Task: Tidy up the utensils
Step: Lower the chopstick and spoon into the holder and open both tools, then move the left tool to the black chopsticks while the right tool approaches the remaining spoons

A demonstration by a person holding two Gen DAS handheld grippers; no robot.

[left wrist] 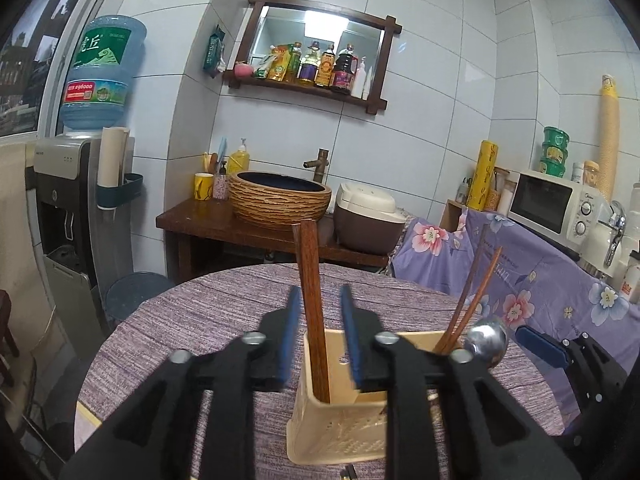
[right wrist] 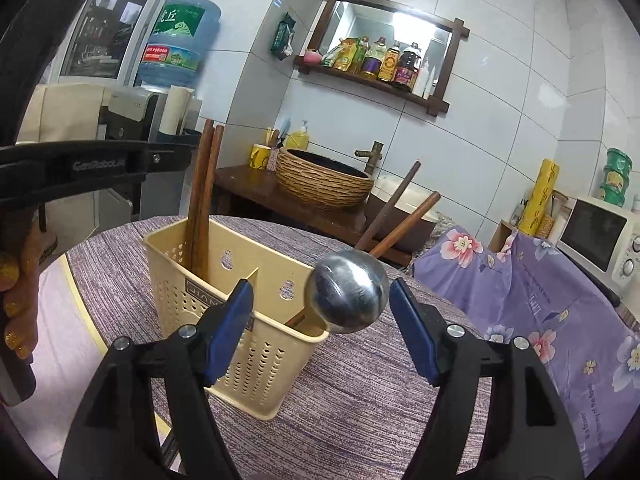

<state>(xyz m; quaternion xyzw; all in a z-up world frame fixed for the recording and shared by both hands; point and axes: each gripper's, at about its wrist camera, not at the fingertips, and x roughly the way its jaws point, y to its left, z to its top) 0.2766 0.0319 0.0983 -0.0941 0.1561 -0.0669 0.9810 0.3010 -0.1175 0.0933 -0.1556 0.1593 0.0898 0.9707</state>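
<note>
A beige perforated utensil holder [left wrist: 340, 432] [right wrist: 180, 280] with two compartments stands on the round table. In its left compartment a pair of dark wooden chopsticks [left wrist: 310, 280] [right wrist: 202, 192] stands upright. My left gripper [left wrist: 320, 290] is open around this pair, with a gap showing at each blue pad. A second pair of chopsticks [left wrist: 472, 300] [right wrist: 400, 208] leans rightward in the right compartment, beside a metal spoon [left wrist: 486, 340] [right wrist: 348, 292] with its bowl up. My right gripper [right wrist: 320, 284] is open, one pad on each side of the spoon bowl, touching neither side.
A purple woven cloth [right wrist: 360, 400] covers the table. A floral-draped counter [right wrist: 540, 300] with a microwave [left wrist: 552, 204] lies to the right. Behind stand a wooden stand with a woven basin [left wrist: 280, 196], a rice cooker [left wrist: 368, 216] and a water dispenser [left wrist: 68, 184]. A hand [right wrist: 16, 280] shows at the left edge.
</note>
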